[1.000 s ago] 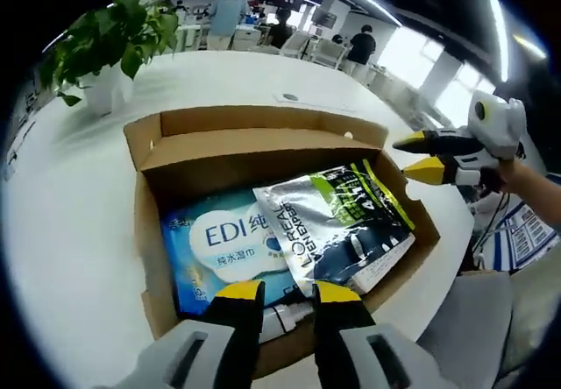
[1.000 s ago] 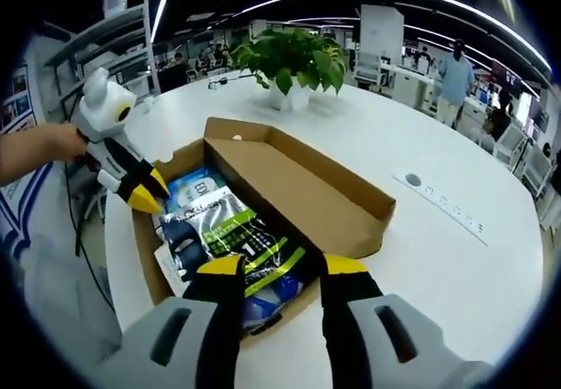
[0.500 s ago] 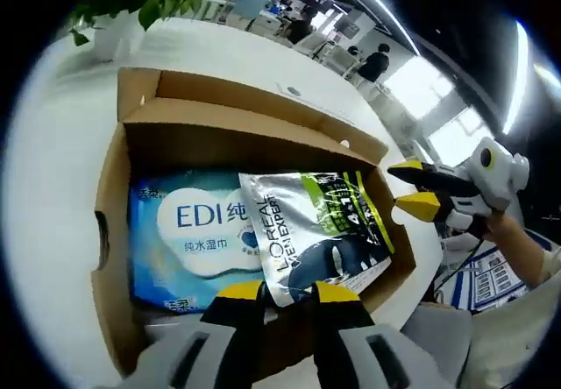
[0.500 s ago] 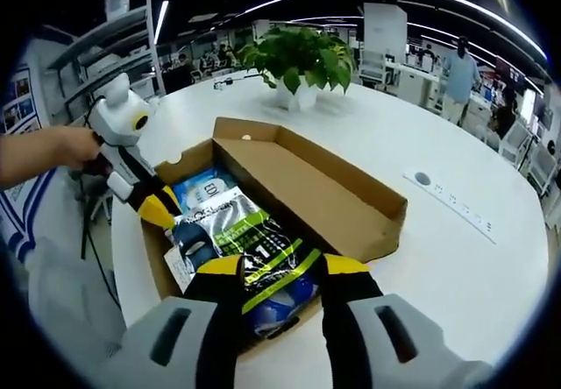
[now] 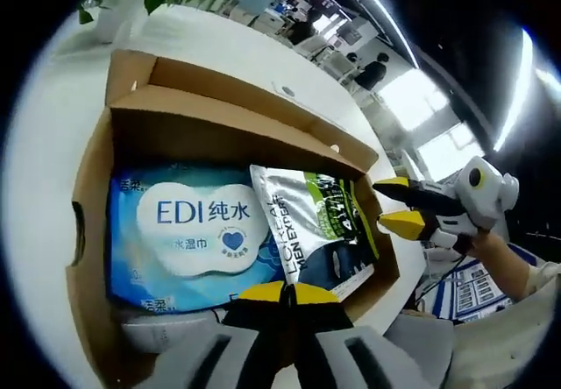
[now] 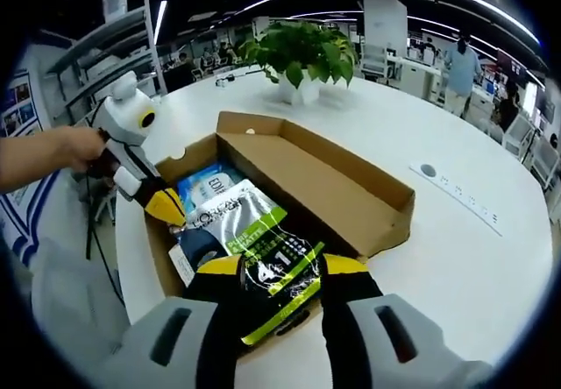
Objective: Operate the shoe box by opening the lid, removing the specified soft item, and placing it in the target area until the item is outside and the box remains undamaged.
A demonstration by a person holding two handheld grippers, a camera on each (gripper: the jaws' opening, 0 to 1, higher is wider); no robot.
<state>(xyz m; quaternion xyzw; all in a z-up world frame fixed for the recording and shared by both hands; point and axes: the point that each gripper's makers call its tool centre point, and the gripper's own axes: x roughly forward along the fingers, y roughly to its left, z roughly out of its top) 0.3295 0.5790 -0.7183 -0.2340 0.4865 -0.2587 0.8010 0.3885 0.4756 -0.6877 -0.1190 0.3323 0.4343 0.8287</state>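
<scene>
So the shoe box (image 6: 263,231) sits near the tabletop (image 6: 456,258) edge, lid already folded back toward the plant (image 6: 302,52). Inside, the silver pouch (image 5: 316,231) lies flat on the blue wipes pack (image 5: 188,231), long axis running away from the left gripper (image 5: 285,294). That one has its jaws pressed together right at the pouch's near edge, so it looks to be pinching it, though I can't be sure. The right gripper (image 6: 279,271) hovers spread over the pouch's other end. Open room is straight up; cardboard walls hem the sides.
</scene>
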